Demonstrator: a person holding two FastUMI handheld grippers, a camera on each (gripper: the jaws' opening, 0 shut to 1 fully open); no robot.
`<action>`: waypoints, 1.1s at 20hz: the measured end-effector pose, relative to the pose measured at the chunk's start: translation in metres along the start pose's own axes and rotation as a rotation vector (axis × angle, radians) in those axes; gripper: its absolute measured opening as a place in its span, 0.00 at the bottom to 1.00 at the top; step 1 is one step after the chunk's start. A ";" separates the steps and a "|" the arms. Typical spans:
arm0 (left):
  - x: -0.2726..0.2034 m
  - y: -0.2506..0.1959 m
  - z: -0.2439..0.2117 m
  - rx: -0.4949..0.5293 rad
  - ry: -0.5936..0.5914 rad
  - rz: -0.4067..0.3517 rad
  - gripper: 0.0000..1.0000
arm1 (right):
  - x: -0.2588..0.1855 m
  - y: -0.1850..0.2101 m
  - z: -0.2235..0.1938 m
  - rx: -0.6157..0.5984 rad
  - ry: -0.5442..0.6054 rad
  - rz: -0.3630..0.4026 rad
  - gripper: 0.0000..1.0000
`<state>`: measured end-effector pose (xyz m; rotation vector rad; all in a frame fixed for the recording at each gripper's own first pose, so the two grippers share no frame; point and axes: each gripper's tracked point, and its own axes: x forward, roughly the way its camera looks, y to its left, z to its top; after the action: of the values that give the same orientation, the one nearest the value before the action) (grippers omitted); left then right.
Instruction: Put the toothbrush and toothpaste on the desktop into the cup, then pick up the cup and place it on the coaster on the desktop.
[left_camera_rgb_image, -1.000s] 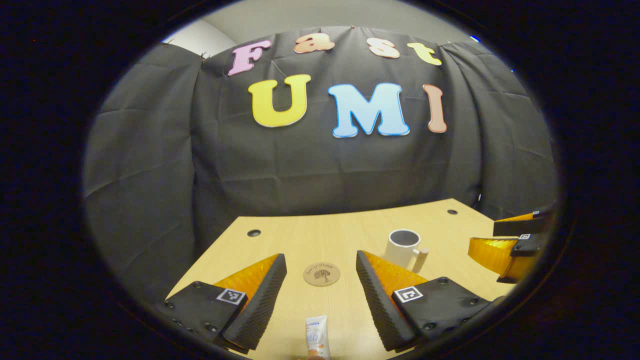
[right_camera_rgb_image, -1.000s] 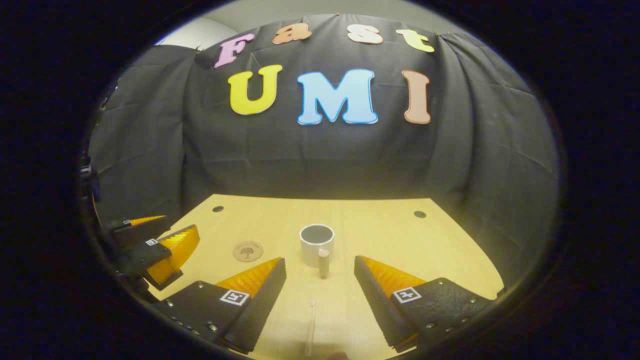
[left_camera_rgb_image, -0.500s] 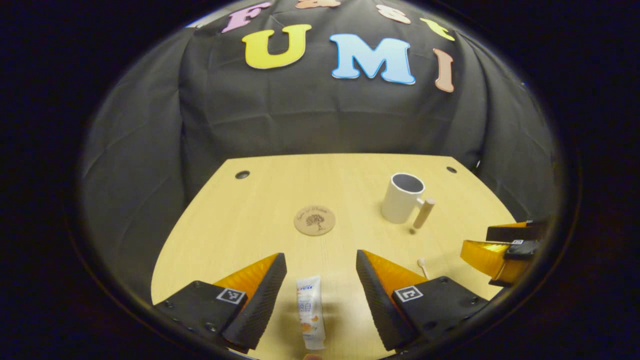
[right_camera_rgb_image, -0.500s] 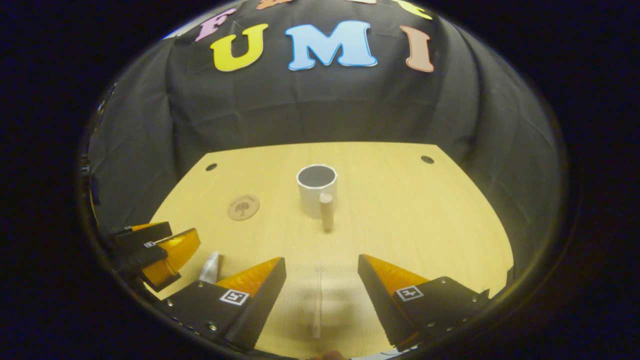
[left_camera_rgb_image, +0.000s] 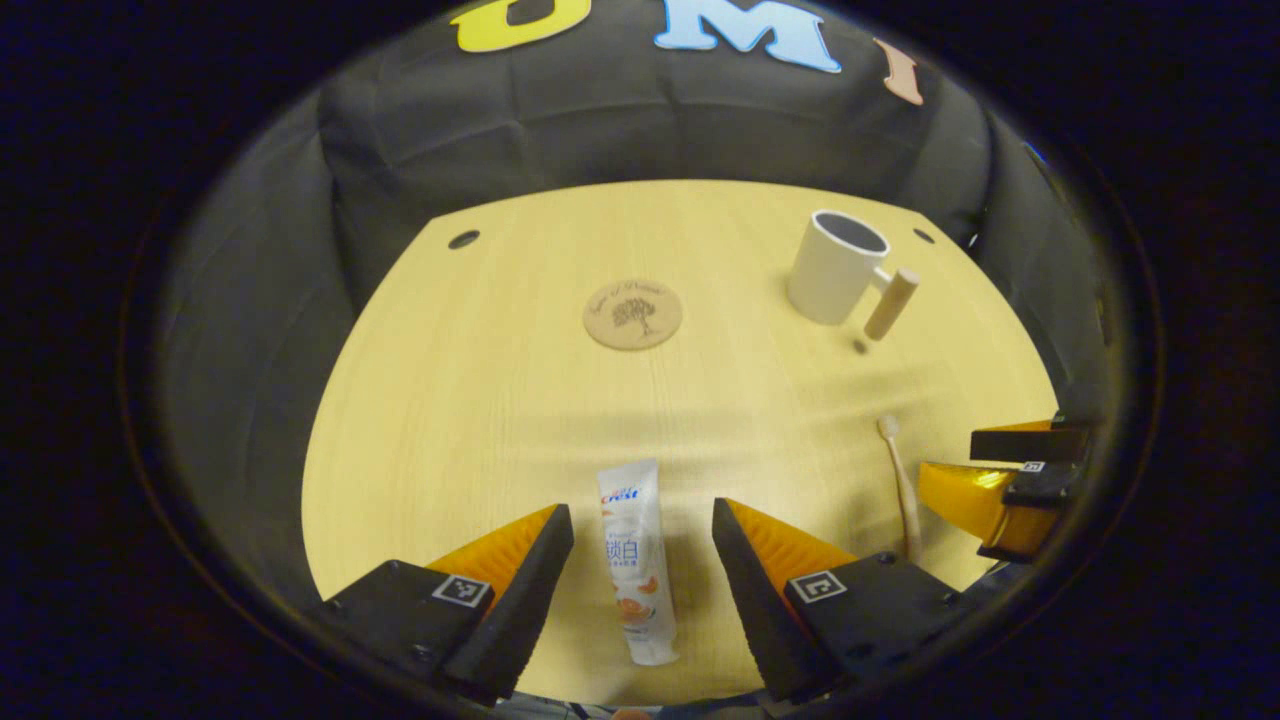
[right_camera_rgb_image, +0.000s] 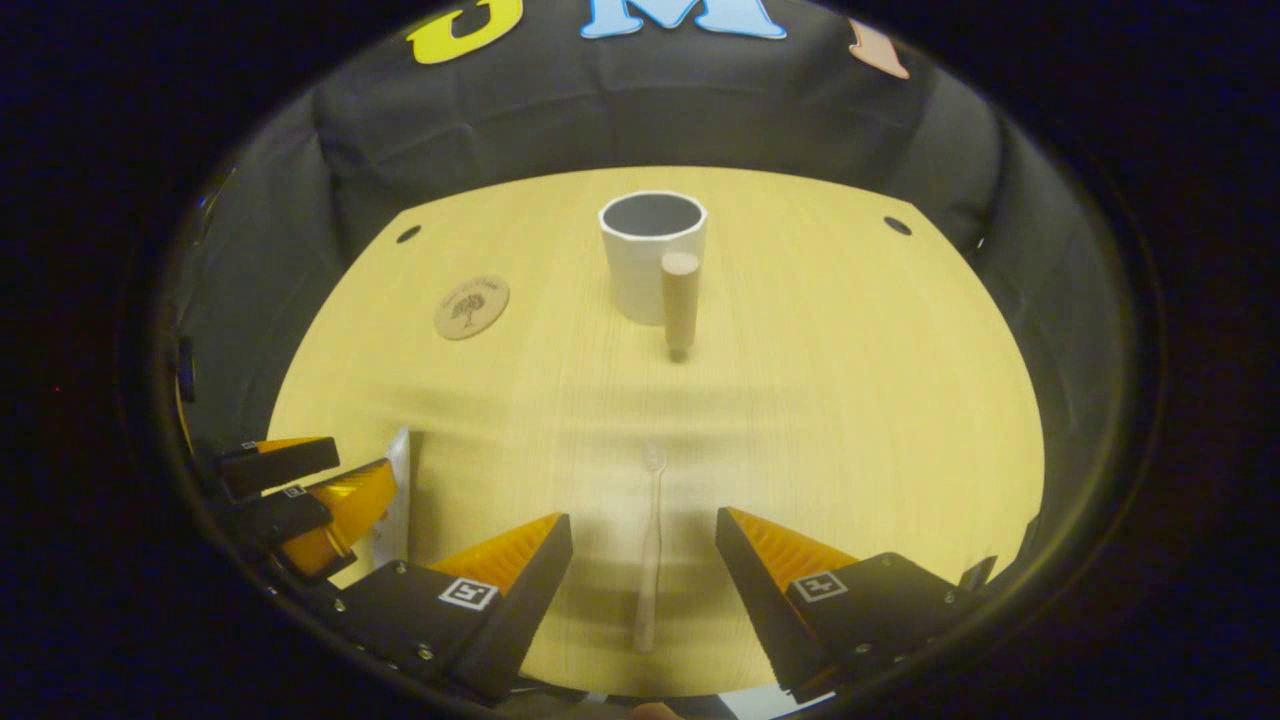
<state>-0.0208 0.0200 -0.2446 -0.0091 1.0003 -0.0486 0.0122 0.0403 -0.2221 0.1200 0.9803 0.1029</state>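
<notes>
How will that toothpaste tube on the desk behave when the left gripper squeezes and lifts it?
The toothpaste tube lies flat between the open left gripper fingers, so it probably won't roll. It looks like soft plastic, so it may dent under pressure. It appears small and is likely light, and its glossy surface could slip.

My left claw (left_camera_rgb_image: 640, 585) stands wide, the toothpaste (left_camera_rgb_image: 634, 560) lying free in the gap, touching neither finger. My right claw (right_camera_rgb_image: 642, 590) likewise straddles the toothbrush (right_camera_rgb_image: 650, 545) with room on both sides. Ahead, bare desk (right_camera_rgb_image: 850, 400) runs to the cup (right_camera_rgb_image: 650, 255), whose handle (right_camera_rgb_image: 680, 300) juts toward me. The coaster (left_camera_rgb_image: 632, 314) lies flat, well apart from the cup.
</notes>
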 end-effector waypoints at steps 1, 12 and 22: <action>0.005 0.001 -0.008 -0.007 0.043 -0.007 0.93 | 0.005 -0.001 -0.003 -0.006 0.028 -0.004 0.91; 0.038 0.008 -0.054 -0.039 0.299 -0.021 0.93 | 0.034 -0.002 -0.034 -0.052 0.253 -0.031 0.88; 0.038 0.001 -0.050 -0.032 0.311 -0.024 0.67 | 0.039 -0.006 -0.046 -0.076 0.327 -0.056 0.59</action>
<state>-0.0422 0.0198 -0.3035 -0.0442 1.3124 -0.0567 -0.0044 0.0424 -0.2805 0.0050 1.3039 0.1102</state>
